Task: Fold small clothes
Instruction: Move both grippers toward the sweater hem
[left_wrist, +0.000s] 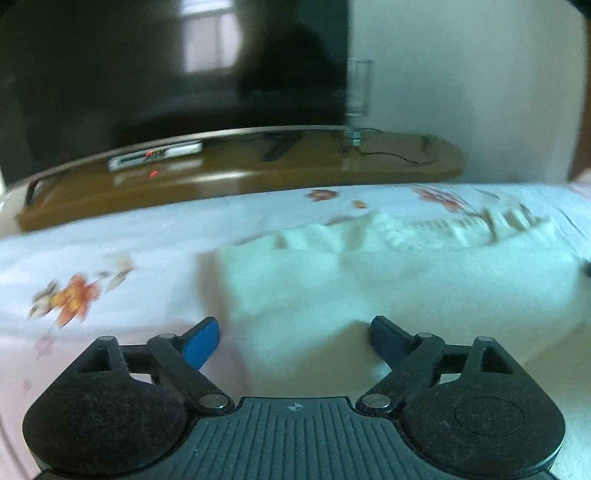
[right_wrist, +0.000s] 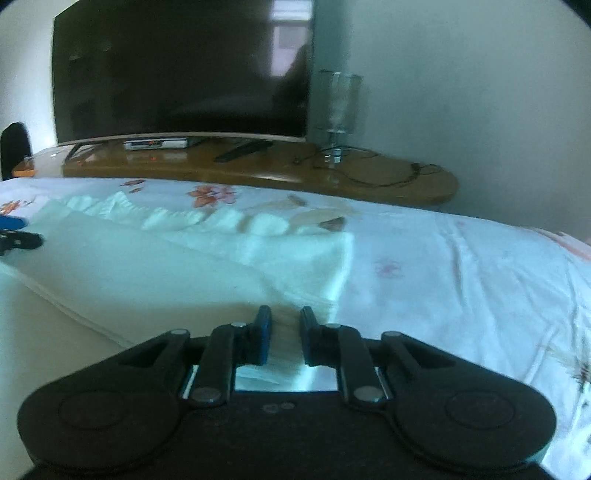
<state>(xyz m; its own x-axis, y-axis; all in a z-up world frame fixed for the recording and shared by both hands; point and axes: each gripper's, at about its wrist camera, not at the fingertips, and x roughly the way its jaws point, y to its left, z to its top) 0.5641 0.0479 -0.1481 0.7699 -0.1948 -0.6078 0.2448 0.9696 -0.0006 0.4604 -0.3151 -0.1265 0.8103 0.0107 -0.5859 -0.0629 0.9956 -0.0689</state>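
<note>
White garment spread on the floral bed.
Left gripper (left_wrist: 293, 336) jaws released wide over the white garment (left_wrist: 388, 280); right gripper (right_wrist: 284, 328) jaws clenched on its edge, lower centre.

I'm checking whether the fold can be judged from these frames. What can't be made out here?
- White garment: left wrist view motion-blurred; type unreadable.
- Its near edge: hidden behind the right gripper body.
- Left gripper: fabric contact unclear.
- Set-top box display: too small.
</note>
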